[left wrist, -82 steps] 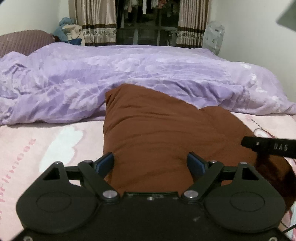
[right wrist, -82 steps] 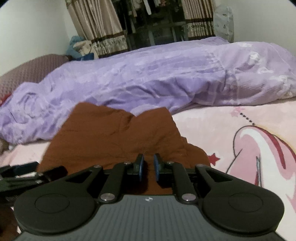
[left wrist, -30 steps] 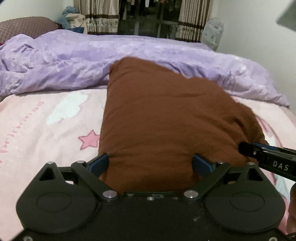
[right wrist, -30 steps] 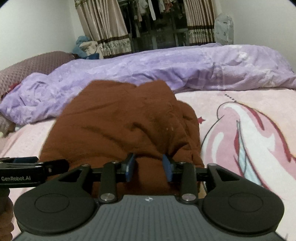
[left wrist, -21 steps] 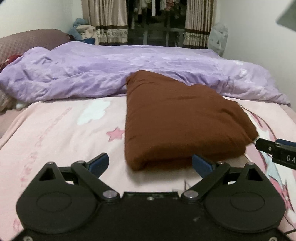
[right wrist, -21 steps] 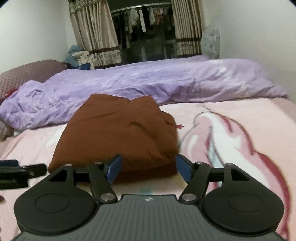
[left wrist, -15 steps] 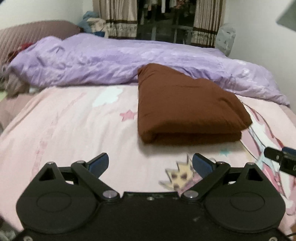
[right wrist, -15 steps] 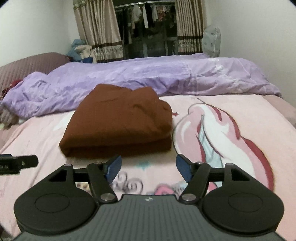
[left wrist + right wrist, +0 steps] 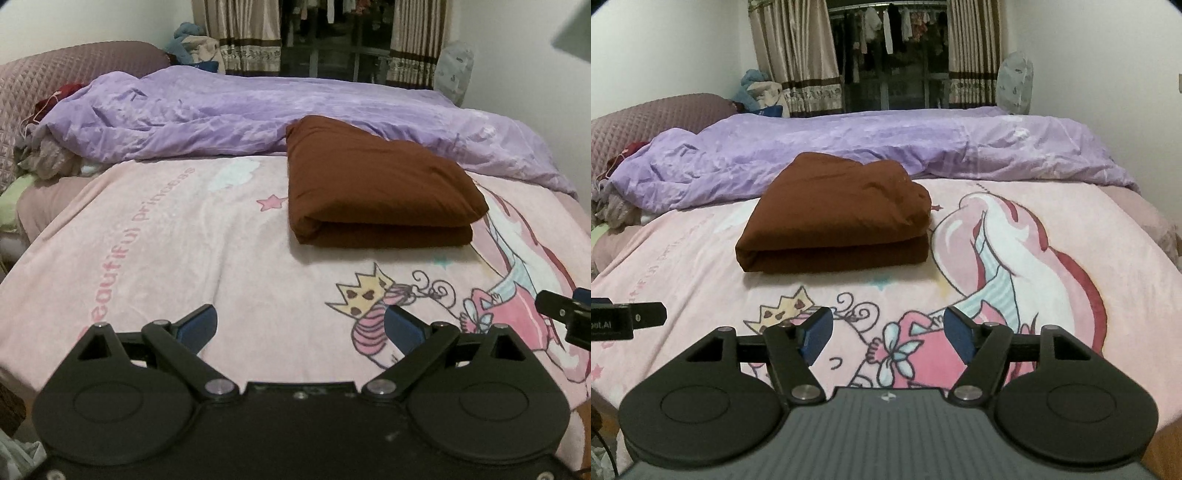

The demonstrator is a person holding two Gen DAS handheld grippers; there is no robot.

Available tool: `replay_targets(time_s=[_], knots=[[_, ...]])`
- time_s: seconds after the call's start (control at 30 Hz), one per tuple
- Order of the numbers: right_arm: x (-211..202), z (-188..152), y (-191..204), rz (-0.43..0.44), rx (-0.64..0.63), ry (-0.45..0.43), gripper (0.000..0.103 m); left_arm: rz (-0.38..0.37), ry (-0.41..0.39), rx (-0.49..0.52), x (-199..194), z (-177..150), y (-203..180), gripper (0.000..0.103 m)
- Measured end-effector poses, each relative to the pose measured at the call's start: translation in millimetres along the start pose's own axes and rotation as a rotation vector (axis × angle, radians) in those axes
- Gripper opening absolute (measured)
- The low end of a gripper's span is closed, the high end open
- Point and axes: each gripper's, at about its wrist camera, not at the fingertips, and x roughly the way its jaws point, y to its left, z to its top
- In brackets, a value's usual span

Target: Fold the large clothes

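A brown garment [image 9: 376, 184] lies folded into a thick rectangle on the pink cartoon bedspread [image 9: 166, 258], its folded edge toward me. In the right wrist view the same brown garment [image 9: 838, 214] sits in the middle of the bed. My left gripper [image 9: 299, 326] stands open near the bed's front edge, well short of the garment, with nothing between its blue pads. My right gripper [image 9: 888, 336] is open too, likewise back from the garment and holding nothing. Each gripper's tip shows at the edge of the other's view.
A rumpled purple duvet [image 9: 258, 114] lies across the far side of the bed, touching the garment's back edge. A quilted mauve headboard [image 9: 55, 81] and a heap of loose clothes [image 9: 48, 158] are at the left. Curtains [image 9: 798, 55] and a clothes rail stand behind.
Both grippers have let go of the brown garment and drawn back toward the bed's front edge. The right gripper's jaws have spread wide. The garment now lies folded on its own.
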Motion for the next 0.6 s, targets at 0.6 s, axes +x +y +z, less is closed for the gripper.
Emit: replay_targets(time_s=[0.6], knots=[[1.7, -8.9, -3.0, 0.001, 0.029, 0.026, 0.081, -0.009, 0.037, -0.003, 6.3, -2.8, -1.0, 0.099]])
